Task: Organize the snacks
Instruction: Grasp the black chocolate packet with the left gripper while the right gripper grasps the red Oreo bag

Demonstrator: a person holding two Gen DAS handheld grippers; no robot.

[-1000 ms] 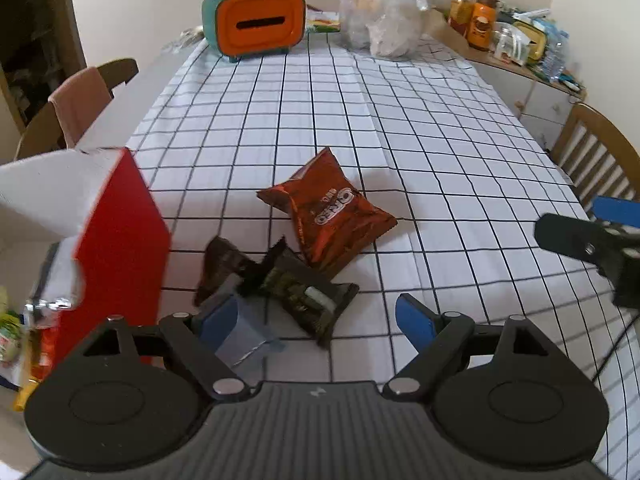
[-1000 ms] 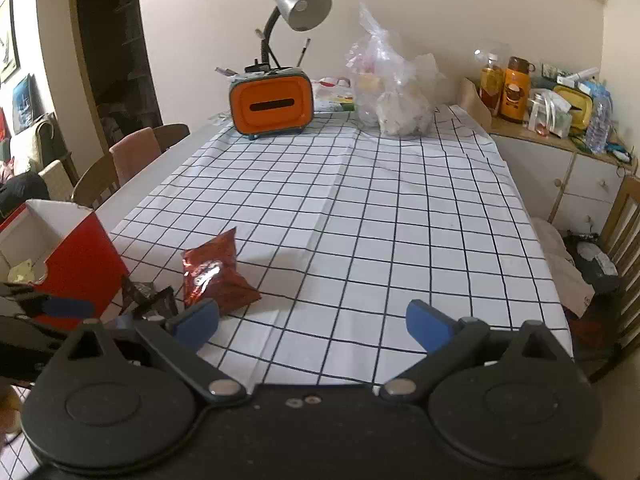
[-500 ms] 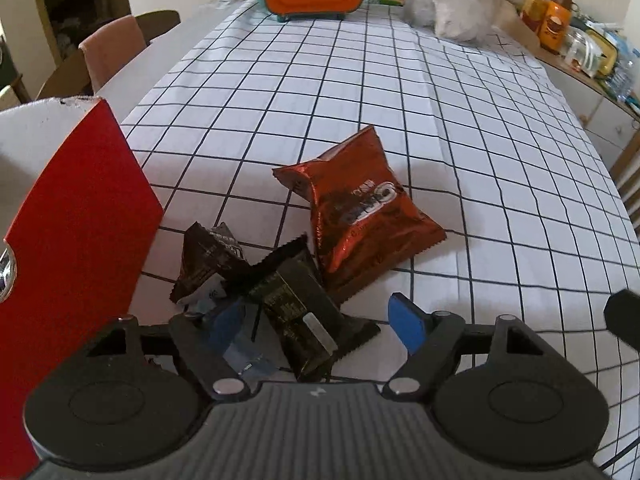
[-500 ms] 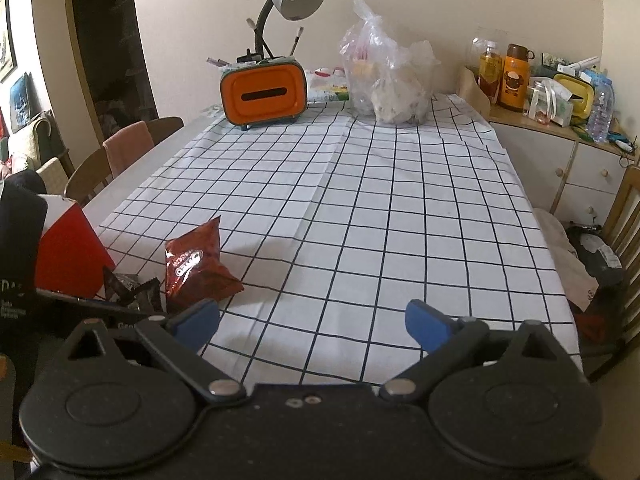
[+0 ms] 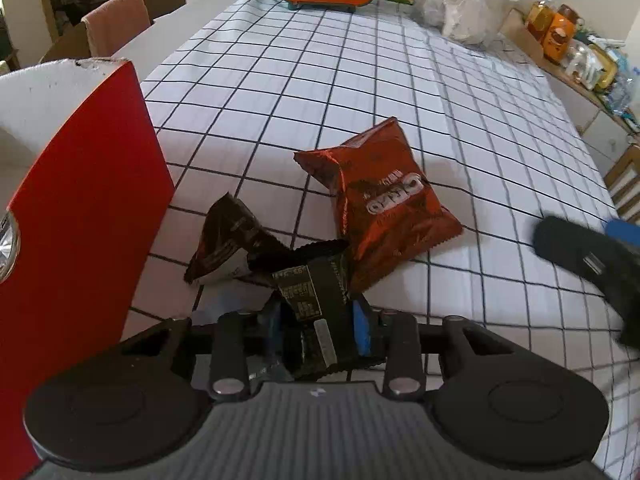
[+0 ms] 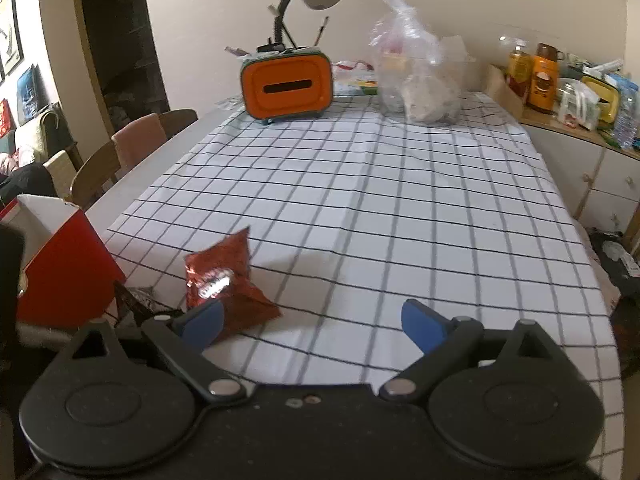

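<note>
Left wrist view: your left gripper (image 5: 320, 322), wide a second ago, is closing on the dark packet (image 5: 310, 298) at lower centre — the pickup is under way. Red packet (image 5: 384, 204) lies mid-frame, red box (image 5: 80, 216) at left. Right gripper (image 6: 312, 324) is closing slightly, nothing between its jaws.

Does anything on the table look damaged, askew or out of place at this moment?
Mostly no. The red box has a torn, ragged top edge. Three snack packets lie in a loose overlapping heap: the red packet rests on the black packet, which the closing left gripper has between its fingers.
</note>
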